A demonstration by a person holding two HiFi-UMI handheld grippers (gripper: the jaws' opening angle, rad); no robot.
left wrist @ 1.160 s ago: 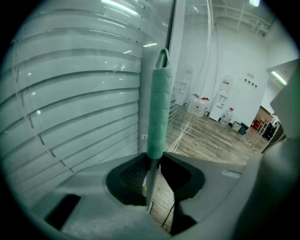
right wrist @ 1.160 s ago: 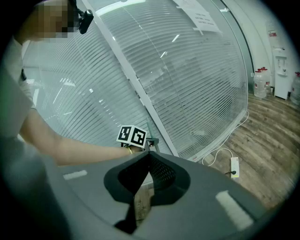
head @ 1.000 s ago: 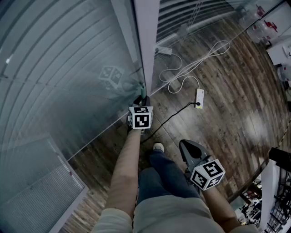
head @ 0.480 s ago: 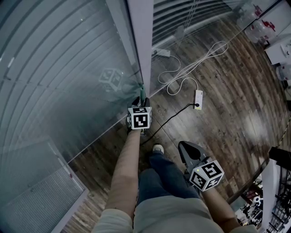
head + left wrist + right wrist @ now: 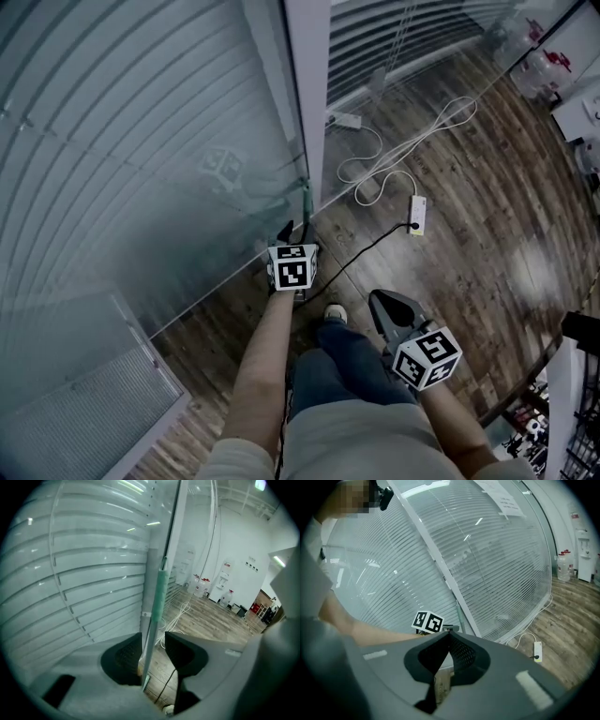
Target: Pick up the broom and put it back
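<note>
The broom's thin handle with a green grip [image 5: 159, 597] stands upright against the white pillar [image 5: 309, 84] and the glass wall. In the head view its green part [image 5: 305, 195] shows just beyond my left gripper [image 5: 292, 230]. The left gripper [image 5: 153, 637] has just been opening its jaws. The handle runs through the gap close to the left pad, and neither pad presses on it. The broom's head is hidden. My right gripper [image 5: 389, 305] hangs lower right beside the person's leg. In its own view the right gripper [image 5: 448, 634] is shut with nothing in it.
A glass wall with blinds [image 5: 141, 141] fills the left. A white cable [image 5: 403, 141], a power strip [image 5: 417, 211] and a black cord [image 5: 361, 248] lie on the wooden floor. The person's shoe [image 5: 330, 314] is below the left gripper. Water bottles [image 5: 544, 66] stand far right.
The left gripper's jaws have spread apart around the broom handle, and the gripper has drawn back a little towards the person. The right gripper has stayed put.
</note>
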